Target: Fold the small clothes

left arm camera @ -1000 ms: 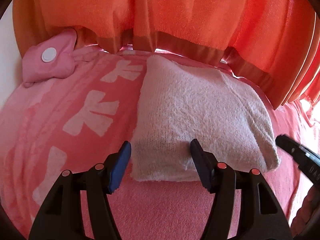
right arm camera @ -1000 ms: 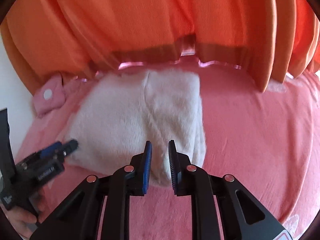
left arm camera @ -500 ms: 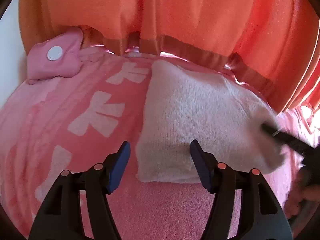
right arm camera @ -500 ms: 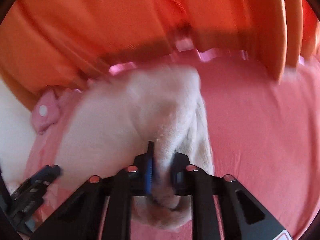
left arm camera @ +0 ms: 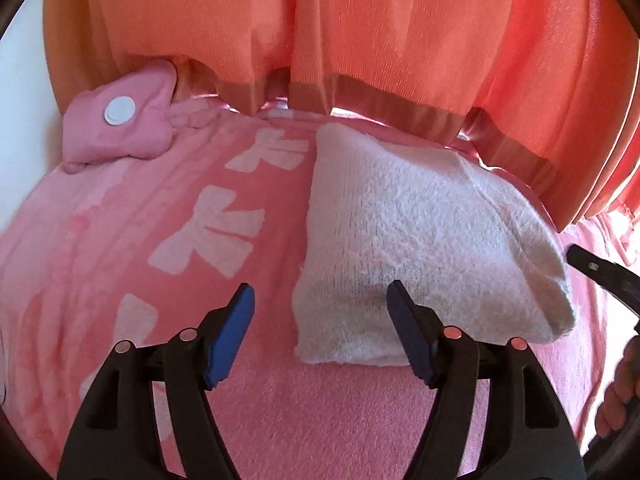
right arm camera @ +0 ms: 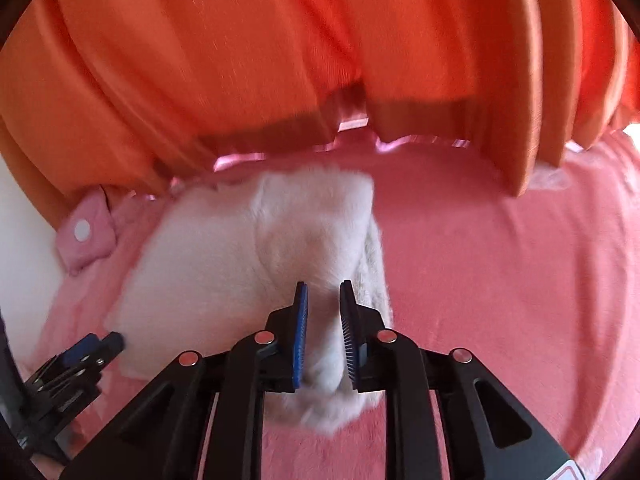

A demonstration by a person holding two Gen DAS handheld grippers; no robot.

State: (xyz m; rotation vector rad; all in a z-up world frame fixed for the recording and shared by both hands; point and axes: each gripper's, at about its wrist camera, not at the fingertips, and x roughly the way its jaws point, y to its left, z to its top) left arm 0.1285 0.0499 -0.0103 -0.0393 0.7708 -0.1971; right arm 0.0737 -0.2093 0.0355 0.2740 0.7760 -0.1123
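Note:
A folded white fuzzy garment [left arm camera: 420, 236] lies on a pink blanket [left arm camera: 120, 272]. My left gripper [left arm camera: 320, 300] is open and empty, its fingers straddling the garment's near left corner just above it. In the right wrist view my right gripper [right arm camera: 324, 300] is shut on the garment's [right arm camera: 224, 252] near right corner, with white cloth bunched between the blue pads and lifted a little. The left gripper shows at the lower left of the right wrist view [right arm camera: 100, 344]. The right gripper's black body shows at the right edge of the left wrist view [left arm camera: 600, 272].
An orange curtain [left arm camera: 360, 32] hangs along the far edge of the bed. A small pink pouch with a white disc [left arm camera: 120, 128] lies at the far left. The blanket has white bow patterns [left arm camera: 216, 232] left of the garment.
My right gripper moved forward onto the garment's near right corner and closed on it, bunching and lifting the cloth. The left gripper stayed open and drifted slightly left.

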